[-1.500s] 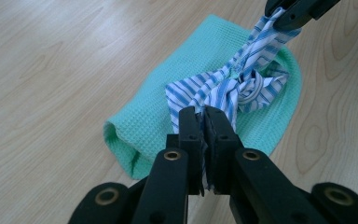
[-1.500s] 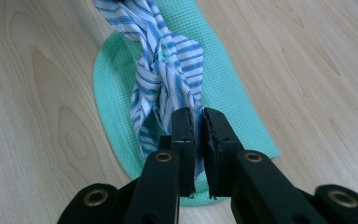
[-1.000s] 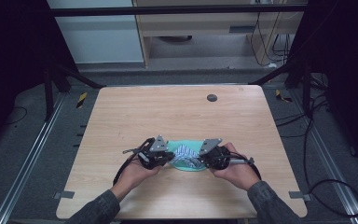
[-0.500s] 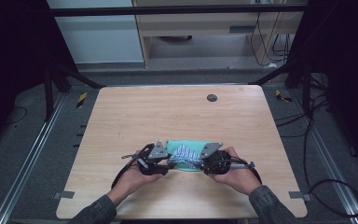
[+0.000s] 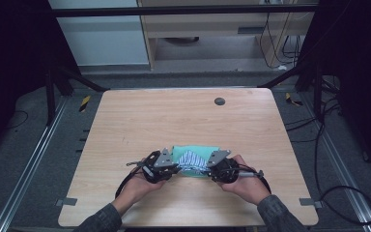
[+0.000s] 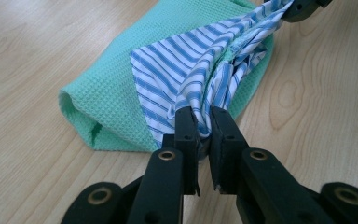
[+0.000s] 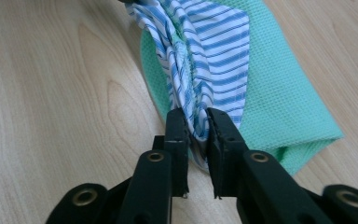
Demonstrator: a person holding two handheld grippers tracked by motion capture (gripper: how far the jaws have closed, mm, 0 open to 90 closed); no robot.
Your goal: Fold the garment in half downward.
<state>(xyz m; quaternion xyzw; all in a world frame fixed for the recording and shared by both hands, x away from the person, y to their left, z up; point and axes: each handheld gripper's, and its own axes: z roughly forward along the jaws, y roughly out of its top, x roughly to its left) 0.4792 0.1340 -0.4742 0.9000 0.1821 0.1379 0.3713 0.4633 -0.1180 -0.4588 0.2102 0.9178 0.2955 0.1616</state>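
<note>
1. High view: striped cloth [image 5: 192, 160] stretched between left gripper [image 5: 170, 167] and right gripper [image 5: 211, 169], atop green cloth [image 5: 195, 151].
2. Left gripper [image 6: 204, 122] clamped on striped cloth [image 6: 186, 70].
3. Right gripper [image 7: 196, 123] likewise pinching striped cloth [image 7: 214, 51], green cloth [image 7: 279, 98] beneath.

The counter [image 5: 183, 121] is pale wood with a fine straight grain and a few darker oval swirls; a small dark round disc [image 5: 219, 101] sits in its top. The waffle-textured cloth [image 6: 116, 88] is mint green. The striped cloth [image 6: 186, 70] on it is white with blue stripes. Each hand-held gripper, left [image 6: 204, 122] and right [image 7: 197, 122], is black with brass-coloured rivets and a grey plate. The sleeves [image 5: 282, 220] are dark grey.
</note>
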